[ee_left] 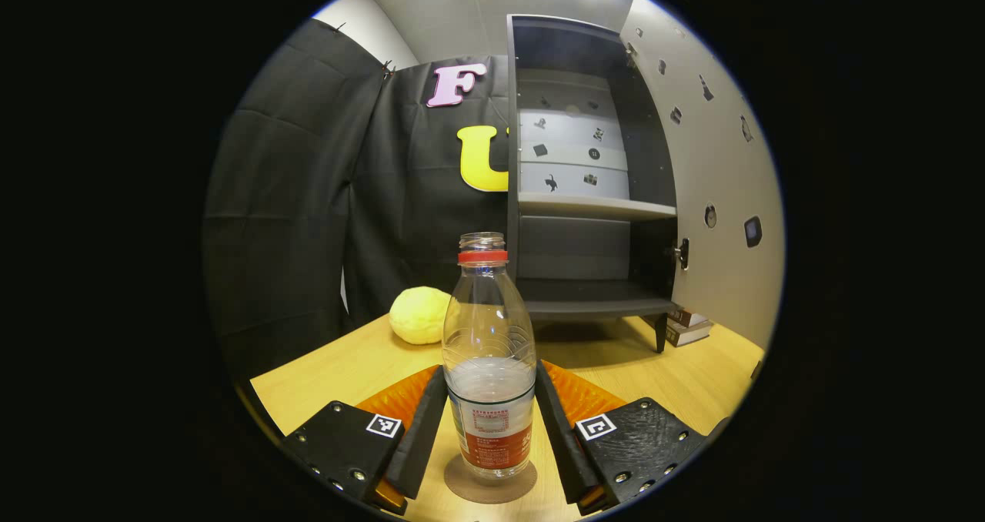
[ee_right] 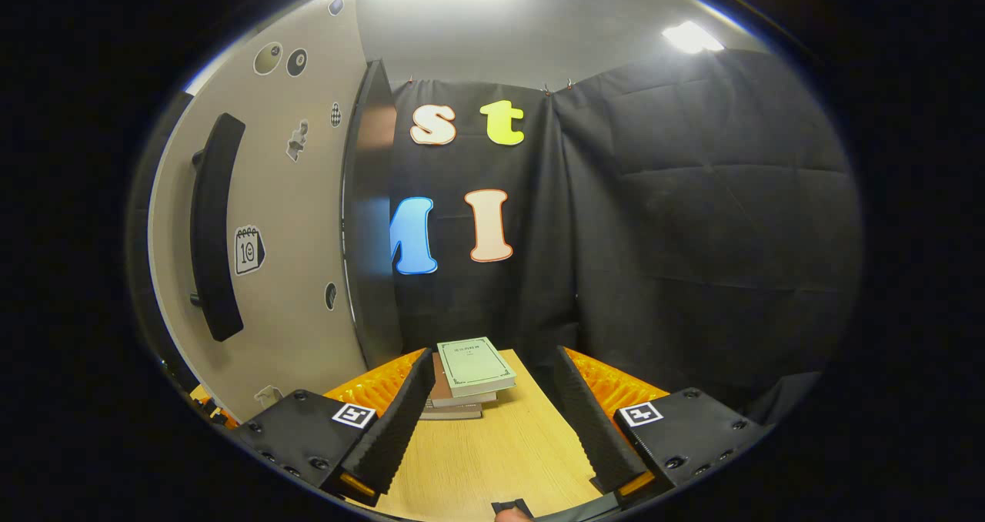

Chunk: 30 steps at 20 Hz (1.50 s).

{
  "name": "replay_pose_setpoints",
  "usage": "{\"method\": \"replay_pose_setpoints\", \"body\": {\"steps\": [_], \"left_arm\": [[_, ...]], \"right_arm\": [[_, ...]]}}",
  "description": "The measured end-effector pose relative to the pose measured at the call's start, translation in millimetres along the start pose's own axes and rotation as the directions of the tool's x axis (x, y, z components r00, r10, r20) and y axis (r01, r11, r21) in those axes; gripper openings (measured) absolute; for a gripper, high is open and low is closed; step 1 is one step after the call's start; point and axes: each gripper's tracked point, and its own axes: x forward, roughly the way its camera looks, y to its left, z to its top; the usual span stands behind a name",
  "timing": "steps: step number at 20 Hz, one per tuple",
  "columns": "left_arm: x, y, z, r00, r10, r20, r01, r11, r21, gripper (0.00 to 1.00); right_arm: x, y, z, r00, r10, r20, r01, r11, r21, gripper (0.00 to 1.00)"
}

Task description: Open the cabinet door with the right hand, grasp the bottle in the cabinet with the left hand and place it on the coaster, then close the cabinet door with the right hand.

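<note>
A clear plastic bottle [ee_left: 489, 329] with a red neck ring, no cap and a little water stands upright on a round brown coaster [ee_left: 462, 489] on the wooden table. My left gripper [ee_left: 491, 368] is shut on the bottle, one finger against each side of it at label height. Behind the bottle the dark cabinet [ee_left: 585, 206] stands with bare shelves, its pale door [ee_left: 716, 199] swung wide to the right. In the right gripper view, my right gripper [ee_right: 492, 356] is open and holds nothing; the door's outer face with its long black handle [ee_right: 215, 229] is up to its left.
A yellow round lump [ee_left: 420, 315] lies on the table [ee_left: 346, 368] left of the bottle. A stack of books [ee_right: 469, 372] lies just ahead of the right gripper, beside the cabinet's foot, and shows as books [ee_left: 687, 326] below the open door.
</note>
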Motion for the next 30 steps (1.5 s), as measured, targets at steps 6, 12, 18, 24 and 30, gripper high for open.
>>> {"method": "replay_pose_setpoints", "body": {"steps": [6,12,18,24,30], "left_arm": [[-10.4,-0.1,-17.6,1.000,0.024,0.003,-0.025,0.999,0.042,0.65],[-12.7,-1.5,-22.5,0.998,0.050,-0.039,-0.046,0.994,0.104,0.66],[-20.5,-0.8,16.6,0.999,0.048,0.004,-0.049,0.993,0.110,0.66],[-31.1,-6.9,68.6,0.997,0.038,0.066,-0.045,0.992,0.119,0.66],[-52.8,-10.0,126.5,0.995,0.060,0.076,-0.070,0.987,0.143,0.66]], "right_arm": [[3.8,10.3,2.1,1.000,0.021,0.000,-0.021,0.999,-0.035,0.99],[6.1,19.4,3.9,0.999,0.042,0.002,-0.042,0.999,-0.033,0.99],[4.5,22.2,10.5,0.998,0.063,0.024,-0.062,0.998,-0.021,0.99],[2.4,14.7,18.6,0.997,0.068,0.044,-0.070,0.997,0.041,0.99],[0.0,13.5,34.6,0.992,0.115,0.059,-0.121,0.987,0.108,0.94]]}}
